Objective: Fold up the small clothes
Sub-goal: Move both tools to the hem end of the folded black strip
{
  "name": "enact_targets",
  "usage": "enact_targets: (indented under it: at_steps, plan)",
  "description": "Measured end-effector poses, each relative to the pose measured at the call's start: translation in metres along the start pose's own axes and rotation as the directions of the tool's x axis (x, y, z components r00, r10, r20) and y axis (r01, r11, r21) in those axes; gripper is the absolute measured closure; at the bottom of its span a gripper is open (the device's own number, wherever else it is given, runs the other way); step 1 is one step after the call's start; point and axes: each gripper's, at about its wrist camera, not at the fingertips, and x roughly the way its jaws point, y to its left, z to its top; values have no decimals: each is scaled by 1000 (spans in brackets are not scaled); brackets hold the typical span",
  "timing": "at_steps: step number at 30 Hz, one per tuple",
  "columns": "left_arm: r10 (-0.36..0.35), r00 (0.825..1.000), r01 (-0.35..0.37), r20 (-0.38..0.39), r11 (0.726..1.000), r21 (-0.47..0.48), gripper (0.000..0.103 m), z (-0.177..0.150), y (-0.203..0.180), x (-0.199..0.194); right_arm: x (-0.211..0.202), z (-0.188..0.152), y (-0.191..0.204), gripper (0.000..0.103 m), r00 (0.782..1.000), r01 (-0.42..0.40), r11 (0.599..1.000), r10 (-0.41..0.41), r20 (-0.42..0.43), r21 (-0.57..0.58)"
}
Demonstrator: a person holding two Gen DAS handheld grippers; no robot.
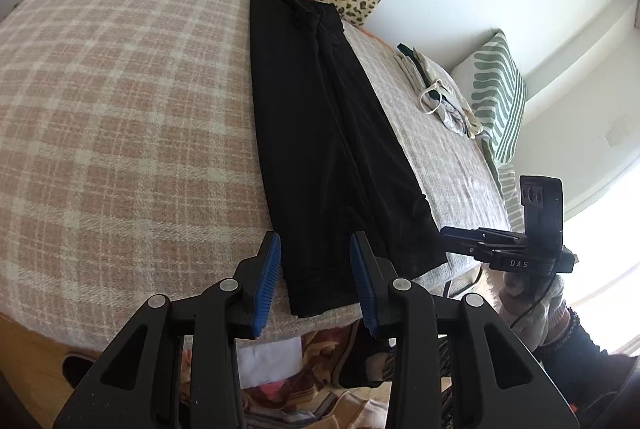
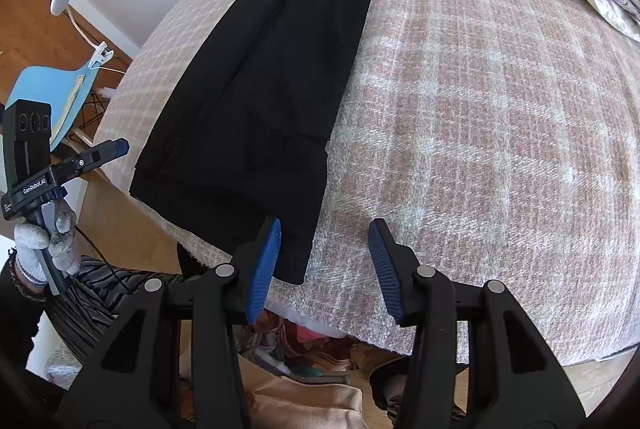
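2 tools (image 1: 314, 269) (image 2: 325, 253) gape empty over black trousers (image 1: 320, 133); only right view shows blue chair (image 2: 48, 97).

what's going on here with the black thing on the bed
A person holds a two-finger gripper in each hand over a bed with a plaid blanket. Black trousers lie stretched out lengthwise on it, hems at the near edge. The left gripper and right gripper both hover open at the hem end, gripping nothing. A small pile of other clothes sits further back.

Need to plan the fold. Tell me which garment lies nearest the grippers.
The black trousers, laid out long with hems at the near bed edge; the pale folded clothes sit far back.
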Motion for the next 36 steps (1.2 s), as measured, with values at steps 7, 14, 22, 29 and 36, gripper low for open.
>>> enact_targets:
  at_steps: [7,14,22,29,36]
  plan:
    - [-25,998,23,-55,999,-36,69,-8,1,7,6,-6,2,94,998,-54,999,54,-11,-6]
    - [17,999,-15,-52,999,33,69,-9,-13,9,1,-14,-6,98,994,-104,994,104,-13,14]
    - [-22,995,17,-97,999,-50,69,-12,7,17,0,-9,-18,66,979,-202,976,203,-3,76]
    - [-29,995,28,-99,1000,-11,76,-14,3,16,2,-9,-11,66,979,-203,978,203,8,44]
    - [-41,994,40,-102,999,-5,95,-14,4,17,8,-10,-14,93,980,-197,977,197,7,78]
